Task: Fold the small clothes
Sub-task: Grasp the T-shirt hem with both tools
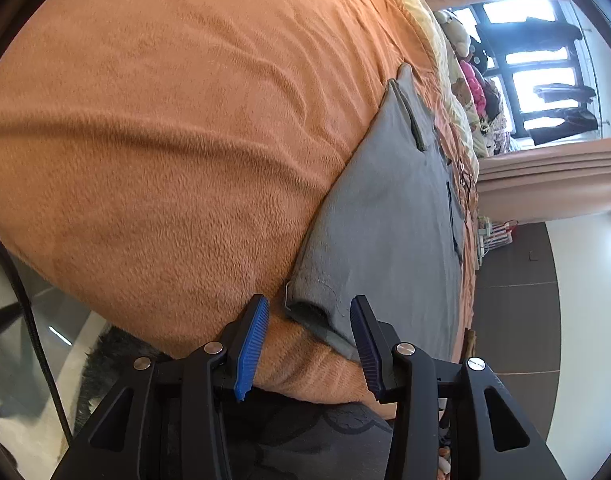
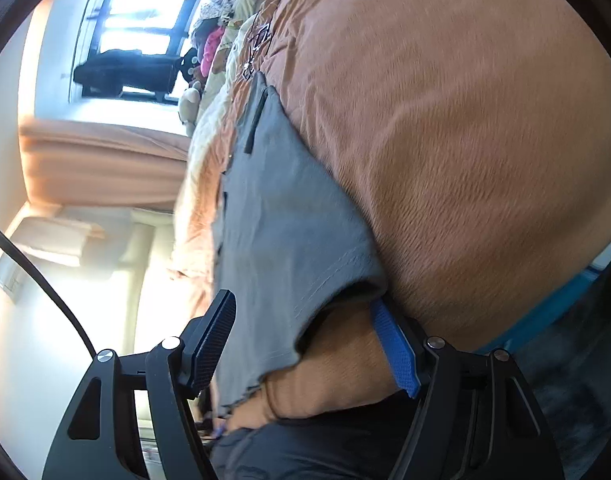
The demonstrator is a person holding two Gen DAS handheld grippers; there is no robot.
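Straddling the near hem corners of a grey garment [image 1: 389,216] spread flat on the orange blanket [image 1: 165,140].
Left hand-held gripper [image 1: 309,344] and right hand-held gripper [image 2: 305,344]: both part open, pads clear of cloth, nothing gripped.

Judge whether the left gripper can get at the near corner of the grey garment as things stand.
Probably yes: the left gripper has the grey garment corner lying between its parted fingers on the orange blanket, with nothing in between.

Orange blanket [image 2: 465,140] motion-blurred, window clutter [image 1: 477,92] too small
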